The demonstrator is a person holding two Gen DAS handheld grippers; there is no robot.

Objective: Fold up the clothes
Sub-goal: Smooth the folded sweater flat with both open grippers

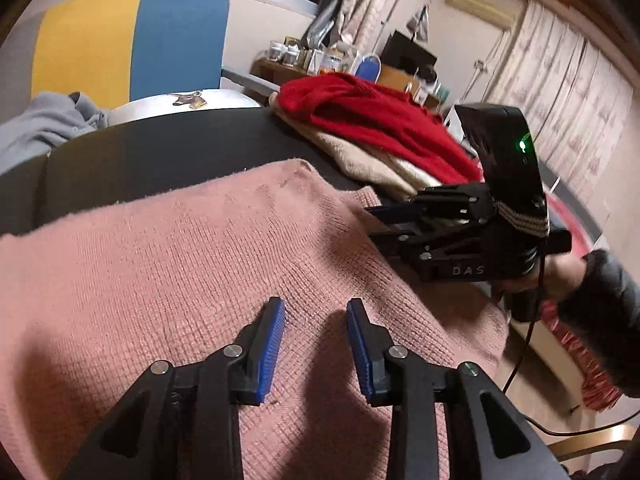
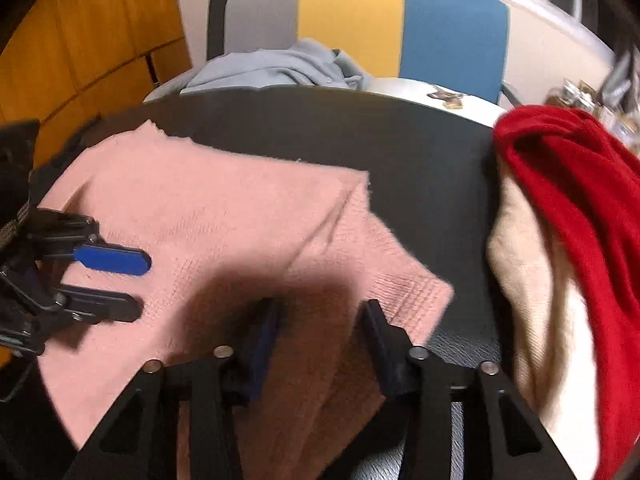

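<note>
Pink knit sweater (image 1: 192, 280) partly folded on the black table (image 1: 160, 148).
Both claws, left claw (image 1: 316, 344) and right claw (image 2: 320, 340), hover half-open, gripping nothing; folding seems unfinished. At two o'clock a red garment (image 1: 360, 112) tops a beige one; a striped chair (image 1: 132, 40) stands beyond.

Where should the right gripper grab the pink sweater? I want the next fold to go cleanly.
Probably the folded corner of the pink sweater, nearest the red sweater. It lies flat at the cloth's edge on bare black table, so one finger could slide under from that side. The right gripper hangs open just above it.
</note>
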